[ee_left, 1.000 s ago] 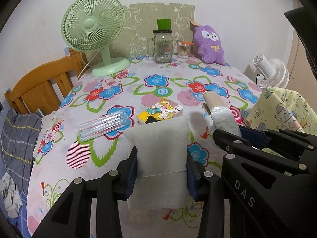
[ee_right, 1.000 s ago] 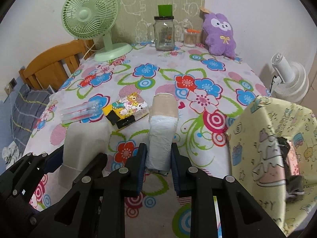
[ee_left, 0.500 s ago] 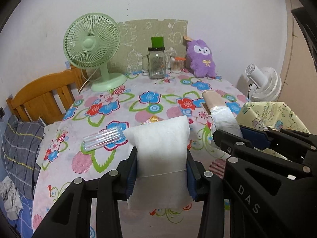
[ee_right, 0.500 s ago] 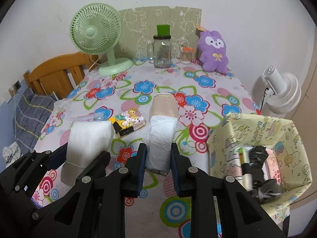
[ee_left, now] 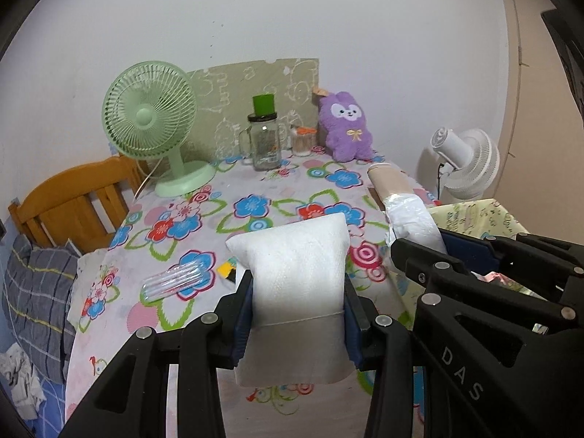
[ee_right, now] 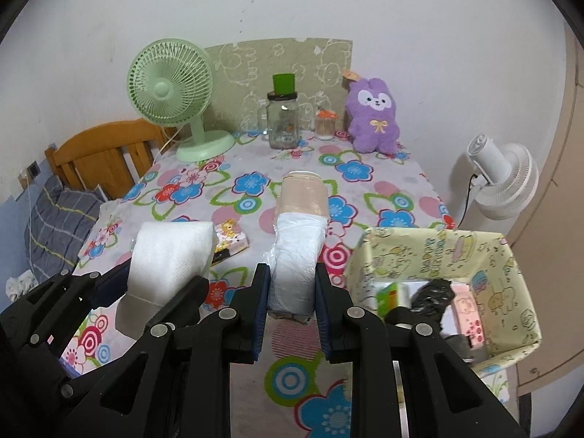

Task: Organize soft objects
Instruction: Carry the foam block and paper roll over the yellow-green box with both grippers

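Both grippers (ee_left: 297,314) (ee_right: 292,294) higher (loads held) — table farther.

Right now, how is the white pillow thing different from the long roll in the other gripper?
The white foam cushion is broad, pillow-shaped and white all over; the wrapped roll is narrow and long, beige at its far end. The left gripper spreads wide around the cushion; the right gripper pinches the roll closer. Both are clamped.

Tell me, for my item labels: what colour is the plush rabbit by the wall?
Purple plush rabbit, seen best in the right wrist view.
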